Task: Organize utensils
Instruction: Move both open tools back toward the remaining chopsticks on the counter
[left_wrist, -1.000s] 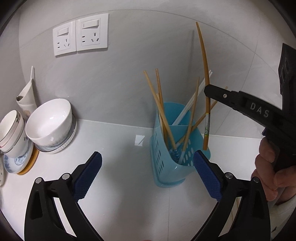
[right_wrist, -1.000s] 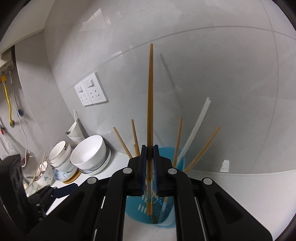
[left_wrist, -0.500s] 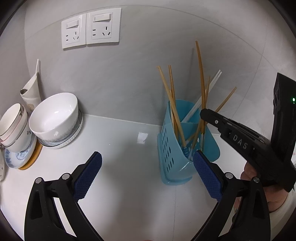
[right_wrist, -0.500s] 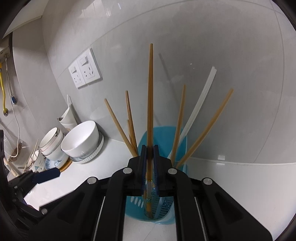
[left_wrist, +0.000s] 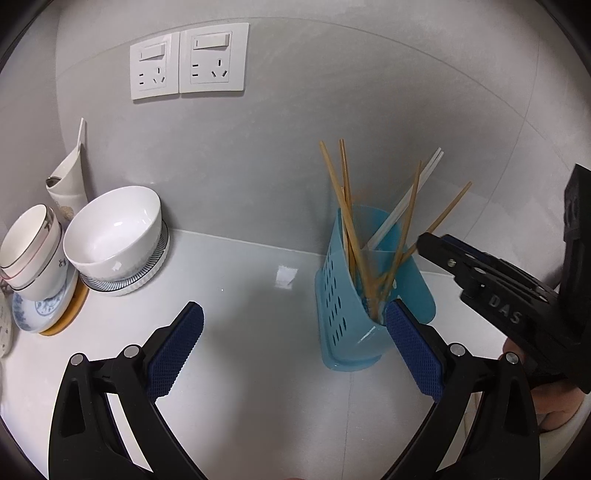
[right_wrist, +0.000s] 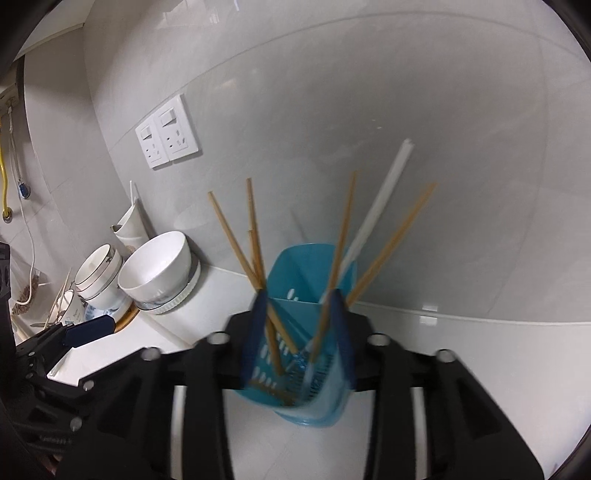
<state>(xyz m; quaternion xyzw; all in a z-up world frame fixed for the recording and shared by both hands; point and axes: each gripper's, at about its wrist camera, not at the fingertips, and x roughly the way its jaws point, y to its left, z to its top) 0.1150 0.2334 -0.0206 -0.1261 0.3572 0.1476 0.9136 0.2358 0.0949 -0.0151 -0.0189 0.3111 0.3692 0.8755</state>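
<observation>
A blue perforated utensil holder (left_wrist: 354, 295) stands on the white counter near the wall corner, with several wooden chopsticks (left_wrist: 345, 206) and a white one (left_wrist: 406, 201) leaning in it. My left gripper (left_wrist: 293, 347) is open and empty, low over the counter in front of the holder. My right gripper (right_wrist: 299, 328) is open and empty just above the holder (right_wrist: 310, 373), its blurred pads on either side of the rim; it shows at the right in the left wrist view (left_wrist: 480, 273).
A white bowl on a ribbed plate (left_wrist: 118, 236), stacked cups on a patterned dish (left_wrist: 31, 258) and a white spoon rest (left_wrist: 68, 181) stand at the left by the wall. Two wall sockets (left_wrist: 188, 64) sit above. The wall corner lies right behind the holder.
My right gripper opened and let go of the wooden chopstick, which dropped into the blue holder. The left gripper stayed open and shifted slightly.
</observation>
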